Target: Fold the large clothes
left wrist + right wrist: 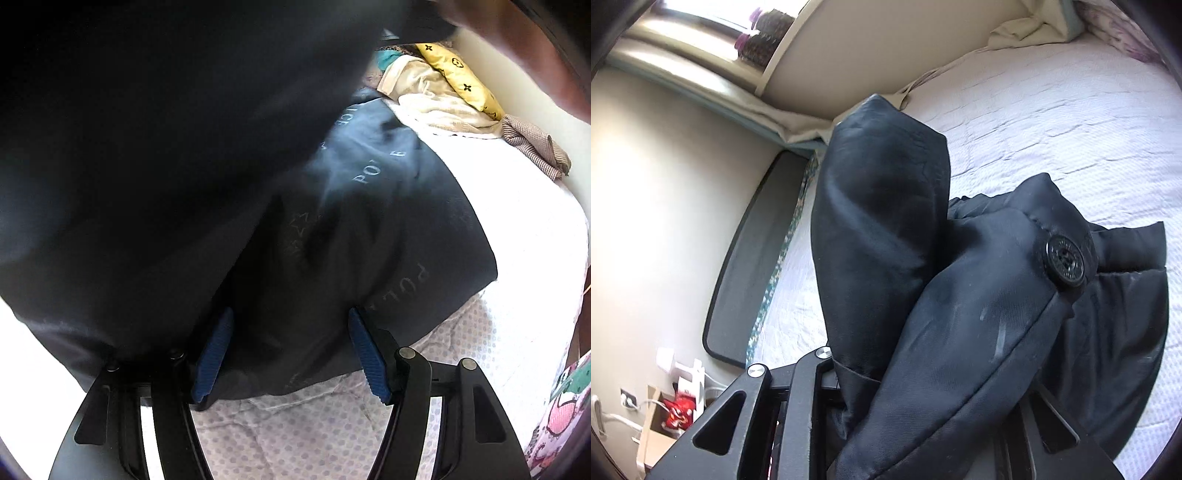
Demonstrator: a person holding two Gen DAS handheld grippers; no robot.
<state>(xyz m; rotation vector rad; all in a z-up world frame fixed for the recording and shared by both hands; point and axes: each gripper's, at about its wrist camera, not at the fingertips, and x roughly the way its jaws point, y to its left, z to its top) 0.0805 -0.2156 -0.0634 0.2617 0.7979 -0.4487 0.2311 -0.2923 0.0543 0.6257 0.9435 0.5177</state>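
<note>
A large dark coat (369, 229) with pale printed lettering lies spread on the bed's white quilted cover (524, 229). A lifted part of it fills the upper left of the left wrist view. My left gripper (291, 313) is open just above the coat's near edge. Its blue pads (214, 354) stand wide apart, and cloth drapes over the left finger. In the right wrist view the coat (879, 229) bunches up out of my right gripper (916, 373), which is shut on it with its fingertips hidden under the fabric. A big black button (1065, 262) sits on the raised fold.
Other clothes lie at the bed's far end: a yellow patterned cloth (458, 77), a cream garment (432, 103) and a brown checked one (535, 147). A person's arm (535, 48) crosses the top right. A dark panel (750, 258) and a cardboard box (661, 424) stand beside the bed.
</note>
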